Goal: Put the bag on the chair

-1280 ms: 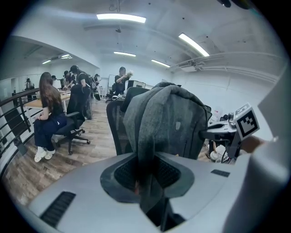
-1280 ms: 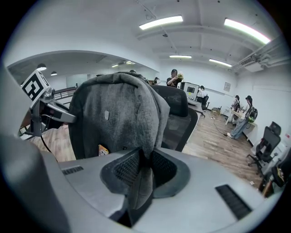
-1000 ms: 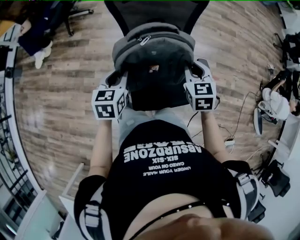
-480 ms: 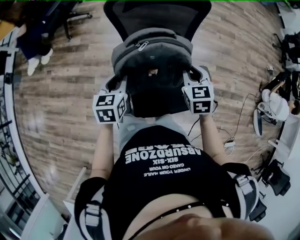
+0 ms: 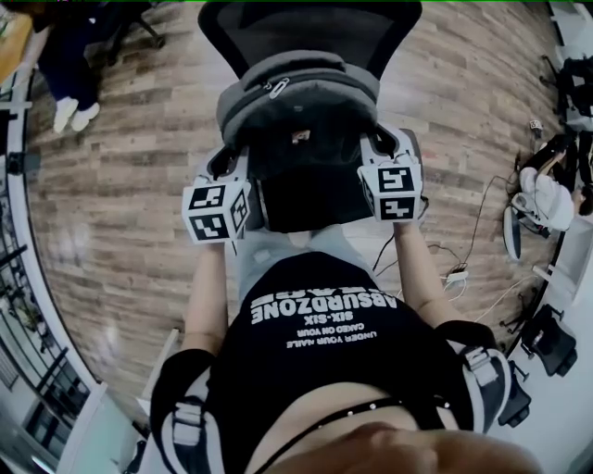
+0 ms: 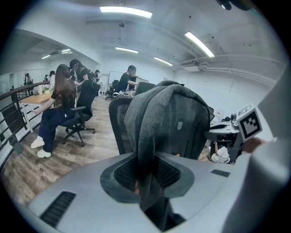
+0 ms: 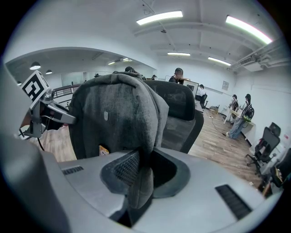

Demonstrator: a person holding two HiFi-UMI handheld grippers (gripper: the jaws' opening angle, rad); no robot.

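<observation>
While the wooden floor (image 5: 120, 185) fills most of the head view, a black mesh office chair (image 5: 310, 28) stands on it at 12 o'clock from the person. The grey bag (image 5: 301, 93), a backpack, hangs upright between the two tongs just in front of the chair's backrest, which rises behind it at 12 o'clock. It covers the seat from above, so whether its bottom touches the seat cannot be told.

The left tongs (image 5: 228, 171) sit at the bag's 8 o'clock side. In the left gripper view their jaws are clamped on a grey strap (image 6: 146, 150) that runs down from the bag (image 6: 173, 118) between the ribbed pads. The right tongs (image 5: 384, 153) sit at the bag's 4 o'clock side. In the right gripper view they too are closed tight on a fold of grey strap (image 7: 140, 182) hanging from the bag (image 7: 118, 113), with the chair (image 7: 179, 113) at 2 o'clock behind it.

A silver zip pull (image 5: 276, 88) lies on the bag's top, and a small orange tag (image 5: 299, 136) shows below it at 6 o'clock.
</observation>
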